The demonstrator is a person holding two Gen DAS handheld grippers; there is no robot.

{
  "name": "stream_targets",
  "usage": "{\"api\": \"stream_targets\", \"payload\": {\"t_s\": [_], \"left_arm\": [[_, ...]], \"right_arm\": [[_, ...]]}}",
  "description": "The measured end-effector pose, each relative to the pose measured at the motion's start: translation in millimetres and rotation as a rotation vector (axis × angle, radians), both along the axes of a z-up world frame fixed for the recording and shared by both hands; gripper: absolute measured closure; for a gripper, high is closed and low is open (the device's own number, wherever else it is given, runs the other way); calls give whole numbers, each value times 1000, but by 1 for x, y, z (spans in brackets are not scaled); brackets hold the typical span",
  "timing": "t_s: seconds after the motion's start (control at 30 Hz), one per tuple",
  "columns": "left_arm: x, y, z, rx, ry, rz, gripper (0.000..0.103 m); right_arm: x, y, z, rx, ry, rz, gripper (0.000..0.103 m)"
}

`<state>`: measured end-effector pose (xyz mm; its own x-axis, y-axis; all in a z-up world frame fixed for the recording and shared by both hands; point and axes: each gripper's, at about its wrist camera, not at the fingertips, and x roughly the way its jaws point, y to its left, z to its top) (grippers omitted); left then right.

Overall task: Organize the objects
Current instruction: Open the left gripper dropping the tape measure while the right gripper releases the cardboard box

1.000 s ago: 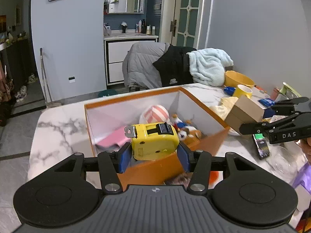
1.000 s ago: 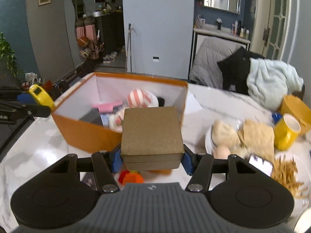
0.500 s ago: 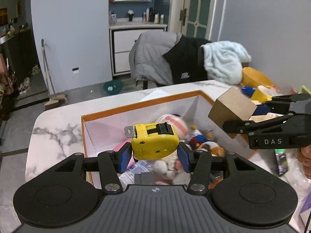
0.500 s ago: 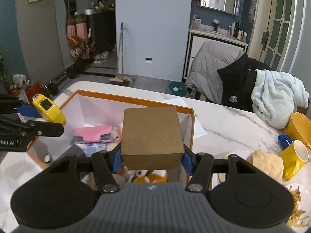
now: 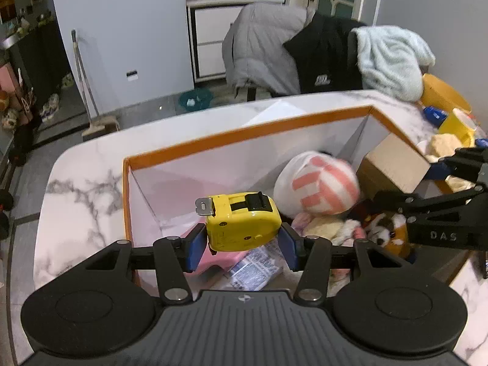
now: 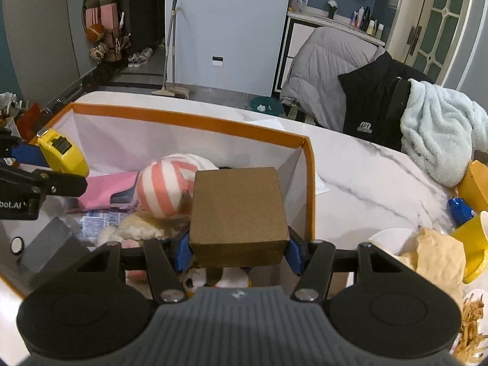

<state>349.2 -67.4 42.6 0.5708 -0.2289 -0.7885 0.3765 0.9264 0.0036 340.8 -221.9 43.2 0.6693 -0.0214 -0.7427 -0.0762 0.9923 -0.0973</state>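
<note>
My left gripper point(image 5: 242, 248) is shut on a yellow tape measure point(image 5: 244, 224) and holds it over the left part of the orange storage box point(image 5: 244, 135). My right gripper point(image 6: 238, 251) is shut on a brown cardboard box point(image 6: 238, 210) and holds it over the right end of the orange box point(image 6: 189, 119). The brown box also shows in the left wrist view point(image 5: 393, 164), the tape measure in the right wrist view point(image 6: 62, 152). Inside lie a striped pink-and-white ball point(image 5: 320, 183), a pink item point(image 6: 103, 190), plush toys point(image 5: 387, 228) and a printed packet point(image 5: 256, 267).
The box stands on a marble table point(image 6: 366, 167). To its right are a yellow mug point(image 6: 472, 244), a yellow bowl point(image 5: 442, 94), a blue item point(image 6: 460, 210), crumpled paper point(image 6: 436, 256) and a plate of fries point(image 6: 471, 326). A chair with jackets and a blue towel point(image 5: 390, 61) stands behind.
Both grippers moved forward and down over the orange box, carrying the tape measure and the brown box from beside it to above its inside.
</note>
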Motion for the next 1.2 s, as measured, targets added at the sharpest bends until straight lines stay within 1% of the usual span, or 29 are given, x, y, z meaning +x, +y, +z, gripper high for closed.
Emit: {"api": "stream_targets", "payload": {"t_s": [0.17,0.23,0.37,0.53,0.67,0.77,0.9,0.93,0.97,1.03,1.2], "left_arm": [[11,2,-11,17,34,17,44],[14,1,-12,42,28,18,43],[20,2,-12,46,25,24,44],[22,-9,-18,126,7,14,43],[24,-11,-18,141,2,17,43],[24,-14,-21,175,3,17,42],[24,-18,-22,201,4,16,33],[23,-18,-21,196,3,17,31],[23,-17,-21,192,2,17,30],[22,-16,-20,193,-5,18,28],[21,-18,-21,202,-13,20,25]], "right_arm": [[11,3,-1,-1,6,1,42],[15,4,0,-5,8,1,42],[23,6,-2,-1,13,-12,42],[30,13,-8,-42,11,-13,42],[32,15,-8,-52,17,-9,42],[32,16,-9,-58,24,-6,42],[32,18,-10,-77,28,-2,42],[32,17,-9,-77,27,0,40],[32,16,-9,-77,27,-1,36],[31,15,-8,-67,21,1,34],[29,14,-7,-64,6,2,32]]}}
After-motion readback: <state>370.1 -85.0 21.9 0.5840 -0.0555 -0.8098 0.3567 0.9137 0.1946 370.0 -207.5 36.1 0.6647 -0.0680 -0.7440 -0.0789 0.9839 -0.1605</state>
